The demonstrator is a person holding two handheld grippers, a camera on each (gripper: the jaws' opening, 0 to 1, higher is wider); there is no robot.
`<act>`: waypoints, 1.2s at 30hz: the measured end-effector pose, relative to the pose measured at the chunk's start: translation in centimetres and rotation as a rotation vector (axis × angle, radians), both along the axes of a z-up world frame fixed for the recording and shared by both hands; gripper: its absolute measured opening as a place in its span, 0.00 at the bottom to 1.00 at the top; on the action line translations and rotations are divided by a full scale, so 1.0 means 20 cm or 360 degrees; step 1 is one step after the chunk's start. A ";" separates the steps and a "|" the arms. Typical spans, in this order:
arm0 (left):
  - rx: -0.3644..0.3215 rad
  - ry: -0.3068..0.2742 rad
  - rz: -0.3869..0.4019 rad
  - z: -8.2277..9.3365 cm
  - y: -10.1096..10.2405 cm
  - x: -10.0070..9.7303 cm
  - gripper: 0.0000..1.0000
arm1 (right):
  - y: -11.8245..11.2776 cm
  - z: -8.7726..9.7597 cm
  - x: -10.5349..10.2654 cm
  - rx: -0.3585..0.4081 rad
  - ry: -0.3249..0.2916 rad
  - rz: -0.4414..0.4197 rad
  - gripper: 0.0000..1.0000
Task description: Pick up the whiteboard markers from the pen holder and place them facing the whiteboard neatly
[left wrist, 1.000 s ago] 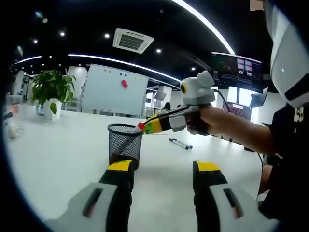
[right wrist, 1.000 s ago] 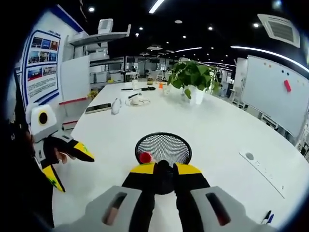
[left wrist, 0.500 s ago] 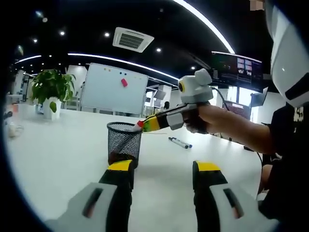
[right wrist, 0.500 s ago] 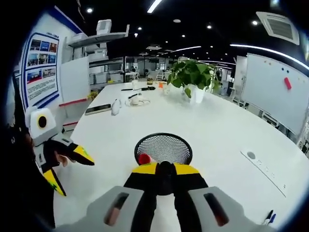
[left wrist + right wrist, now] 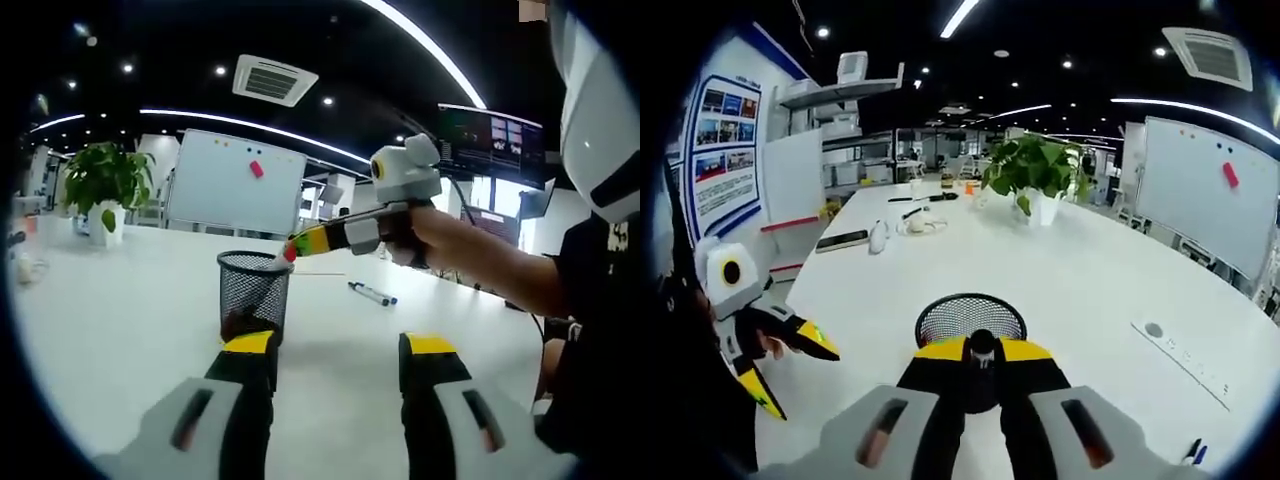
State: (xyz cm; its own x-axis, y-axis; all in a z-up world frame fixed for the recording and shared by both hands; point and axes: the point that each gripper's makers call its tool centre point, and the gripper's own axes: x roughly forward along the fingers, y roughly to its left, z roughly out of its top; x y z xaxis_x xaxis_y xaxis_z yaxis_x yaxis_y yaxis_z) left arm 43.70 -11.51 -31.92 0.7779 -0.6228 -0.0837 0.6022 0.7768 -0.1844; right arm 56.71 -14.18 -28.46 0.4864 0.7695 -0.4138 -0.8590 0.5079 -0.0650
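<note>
A black mesh pen holder (image 5: 253,292) stands on the white table (image 5: 120,330); in the right gripper view the pen holder (image 5: 970,316) sits just beyond my jaws. My right gripper (image 5: 982,350) is shut on a dark marker, and it hovers at the holder's rim. In the left gripper view, the right gripper (image 5: 300,245) comes in from the right, with the marker's red end (image 5: 290,251) at its tip. My left gripper (image 5: 340,348) is open and holds nothing, short of the holder. The left gripper (image 5: 798,380) is at the left. The whiteboard (image 5: 235,185) stands behind the table.
Two markers (image 5: 372,293) lie on the table right of the holder; the markers (image 5: 1192,450) show at the lower right edge. A potted plant (image 5: 105,185) stands far left. A socket strip (image 5: 1185,352) is set in the table. A person's hand and arm (image 5: 470,255) hold the right gripper.
My right gripper has risen a little above the holder's rim with the marker in it. The left gripper has stayed open in place.
</note>
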 end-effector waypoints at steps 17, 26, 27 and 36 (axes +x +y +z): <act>0.0012 0.0000 -0.0005 0.00 -0.02 -0.02 0.50 | -0.01 0.12 -0.02 0.0055 -0.0033 0.0005 0.13; 0.0018 -0.0007 -0.0010 0.00 -0.02 -0.02 0.50 | -0.02 0.14 -0.02 0.0064 -0.0030 -0.0006 0.13; 0.0018 -0.0005 -0.0010 0.00 -0.02 -0.03 0.50 | -0.03 0.15 -0.02 0.0067 -0.0030 -0.0008 0.13; 0.0027 -0.0009 -0.0022 0.01 -0.03 -0.03 0.50 | -0.04 0.20 -0.02 0.0087 -0.0040 -0.0011 0.13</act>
State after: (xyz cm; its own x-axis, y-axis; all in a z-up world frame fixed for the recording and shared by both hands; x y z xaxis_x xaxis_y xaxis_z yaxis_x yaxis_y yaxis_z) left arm 43.18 -12.18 -31.80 0.7698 -0.6319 -0.0900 0.6137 0.7716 -0.1675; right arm 56.22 -14.90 -24.53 0.5012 0.7874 -0.3590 -0.8540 0.5169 -0.0585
